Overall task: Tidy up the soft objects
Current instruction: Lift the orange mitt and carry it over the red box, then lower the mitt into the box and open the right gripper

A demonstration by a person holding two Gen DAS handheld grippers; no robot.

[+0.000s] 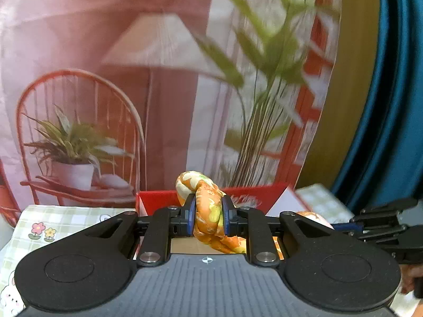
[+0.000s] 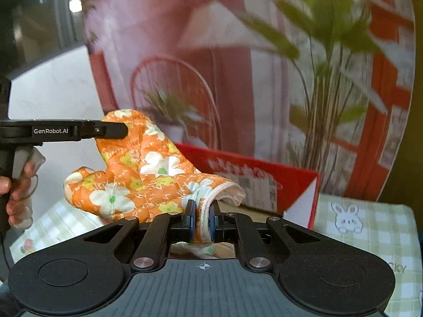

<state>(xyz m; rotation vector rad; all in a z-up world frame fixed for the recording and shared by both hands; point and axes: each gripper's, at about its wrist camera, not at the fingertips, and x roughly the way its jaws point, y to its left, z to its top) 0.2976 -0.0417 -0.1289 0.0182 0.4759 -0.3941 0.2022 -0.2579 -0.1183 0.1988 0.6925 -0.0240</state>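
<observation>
Both pairs of tongs are clamped on the same orange floral oven mitt, which hangs in the air between them rather than lying on anything. The right tongs pinch the mitt's pale-trimmed cuff edge, blue pads pressed close on the fabric. The left tongs grip a bunched, rolled part of the mitt, the cloth squeezed thick between their pads. Seen from the right wrist, the left tongs reach in from the left side and meet the mitt at its upper finger end, with a person's hand wrapped round the handle below. The mitt's thumb sticks out to the left and its flowered face is towards the right camera.

Just behind and below the mitt stands an open red cardboard box with white lettering on its side and a white inner flap; the cuff hangs over the box's near edge. The box sits on a tabletop covered by a green-and-white checked cloth printed with a rabbit and small flowers. The cloth shows at the left and right of the box in both views.

Behind the tabletop hangs a printed backdrop showing a lamp, a red chair with a potted plant, and tall green leaves. A teal curtain hangs at the right edge of the left view. Much of the background is blurred.
</observation>
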